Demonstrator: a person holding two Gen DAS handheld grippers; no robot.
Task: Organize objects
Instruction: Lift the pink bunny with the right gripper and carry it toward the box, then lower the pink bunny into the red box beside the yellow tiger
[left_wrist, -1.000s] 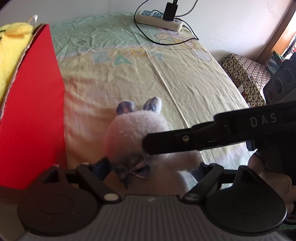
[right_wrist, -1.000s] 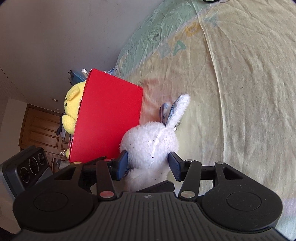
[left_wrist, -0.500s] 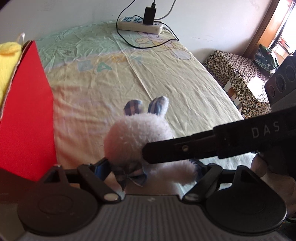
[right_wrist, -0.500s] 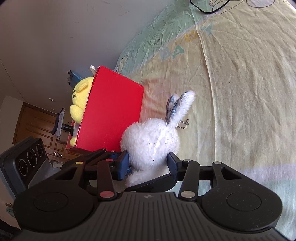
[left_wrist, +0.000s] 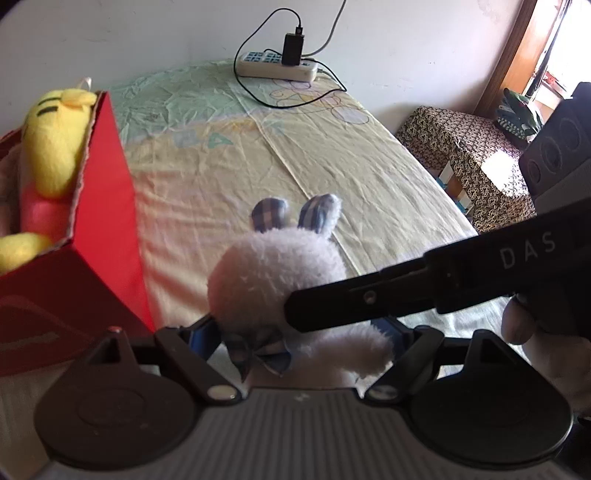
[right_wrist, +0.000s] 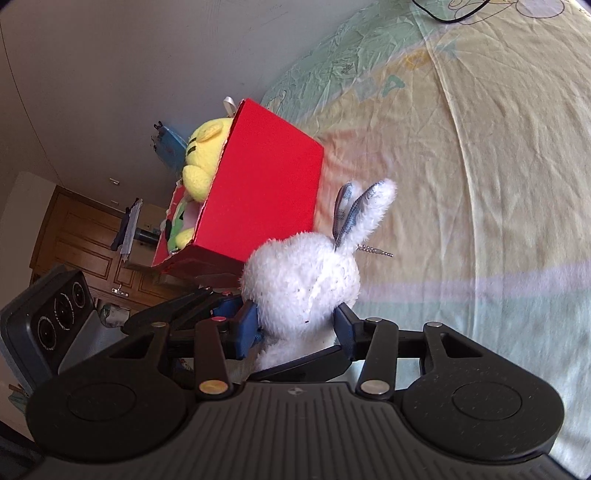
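Observation:
A white plush bunny (left_wrist: 277, 273) with checked blue ears and a bow hangs above the bed sheet (left_wrist: 229, 177). My left gripper (left_wrist: 295, 332) is shut on its body. In the right wrist view my right gripper (right_wrist: 295, 325) is shut on the bunny's (right_wrist: 299, 280) head. One right-gripper finger (left_wrist: 369, 301) crosses in front of the bunny in the left wrist view. A red box (left_wrist: 107, 236) stands open-topped at the left with a yellow plush toy (left_wrist: 55, 147) inside. From the right wrist, the box (right_wrist: 266, 192) sits just behind and left of the bunny.
A power strip (left_wrist: 277, 68) with a plugged charger and cable lies at the bed's far end by the wall. A stool under patterned cloth (left_wrist: 469, 158) stands off the bed's right edge. A person's hand (left_wrist: 517, 325) holds the right gripper. Wooden cupboards (right_wrist: 85, 236) lie beyond the box.
Both grippers have risen with the bunny between them. The bunny has come off the sheet. The red box's open top and the yellow toy inside have come into view.

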